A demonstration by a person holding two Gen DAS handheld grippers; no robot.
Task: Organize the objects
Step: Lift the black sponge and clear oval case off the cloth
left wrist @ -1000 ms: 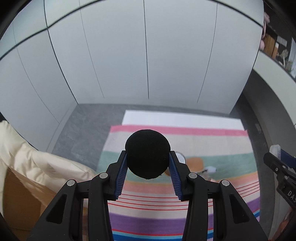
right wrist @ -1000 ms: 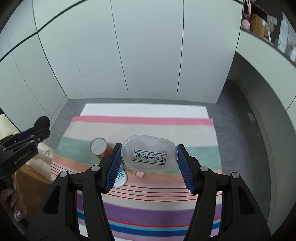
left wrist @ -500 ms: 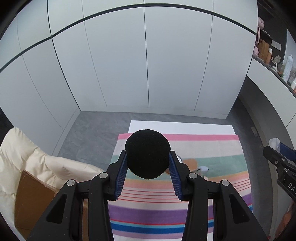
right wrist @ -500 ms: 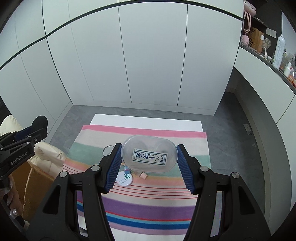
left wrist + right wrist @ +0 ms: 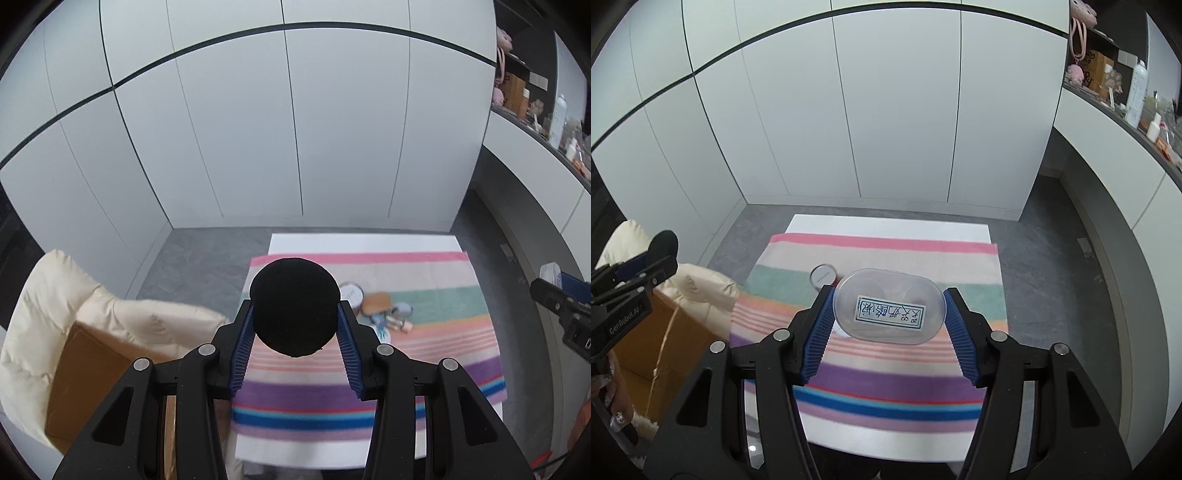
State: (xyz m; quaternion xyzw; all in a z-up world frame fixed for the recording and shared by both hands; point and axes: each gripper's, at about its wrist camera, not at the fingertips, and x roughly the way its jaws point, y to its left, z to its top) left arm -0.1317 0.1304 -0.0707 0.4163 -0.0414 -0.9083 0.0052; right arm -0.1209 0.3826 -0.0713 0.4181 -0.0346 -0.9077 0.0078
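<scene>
The left gripper (image 5: 294, 330) is clamping a matte black round disc (image 5: 294, 306); the right gripper (image 5: 888, 325) is gripping a clear oval plastic container (image 5: 889, 306) bearing a handwritten label. Both are hanging above the striped cloth (image 5: 871, 369), where small items (image 5: 380, 312) are lying.

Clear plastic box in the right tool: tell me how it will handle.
The clear plastic box looks thin-walled and empty, so probably light and may flex if squeezed. Its smooth rounded ends, held between the right tool pads, could slip or pivot.
</scene>
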